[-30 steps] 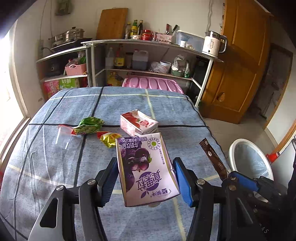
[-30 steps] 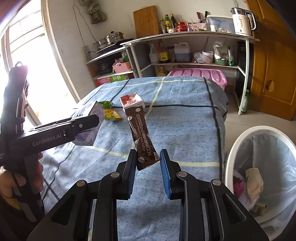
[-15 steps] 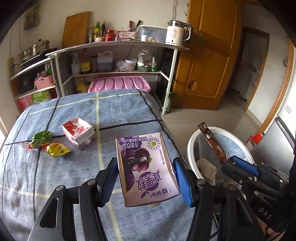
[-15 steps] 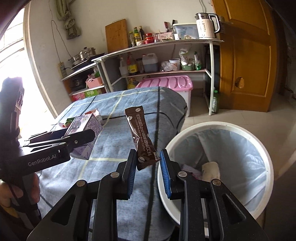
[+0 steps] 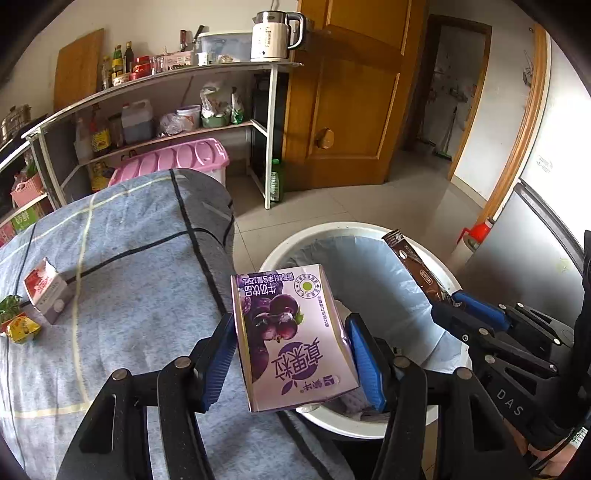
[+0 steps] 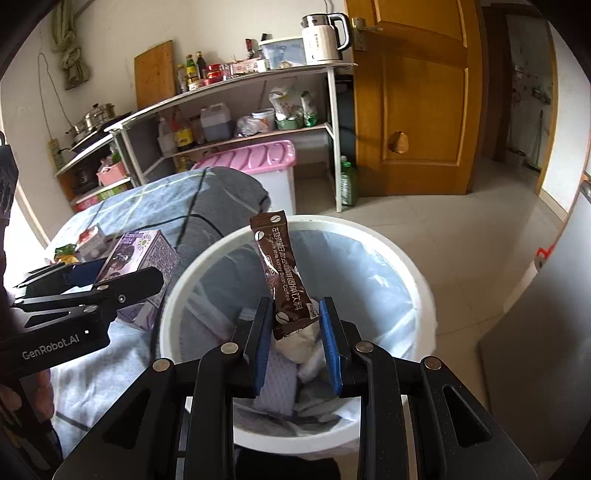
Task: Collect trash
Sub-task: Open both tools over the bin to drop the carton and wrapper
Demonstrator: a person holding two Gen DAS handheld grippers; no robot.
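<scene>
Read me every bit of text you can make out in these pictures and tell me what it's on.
"GenRobot.AI": left gripper body.
"DAS": right gripper body.
"White Kidney Bean Coffee": brown coffee sachet; its Chinese print is too small.
"125mL": purple milk carton; large Chinese characters upside down, unread.
Red carton and shelf bottle labels: blurred.

Two grippers, left gripper (image 5: 291, 354) and right gripper (image 6: 295, 339). Two cartons: purple carton (image 5: 291, 339), red carton (image 5: 46, 291). One coffee sachet (image 6: 284, 273), one white bin (image 6: 406, 258), two crumpled wrappers (image 5: 16, 321) (partly cropped), one kettle (image 5: 273, 35).

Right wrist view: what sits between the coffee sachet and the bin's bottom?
Crumpled white paper trash lies below the coffee sachet inside the lined bin; right wrist view.
</scene>
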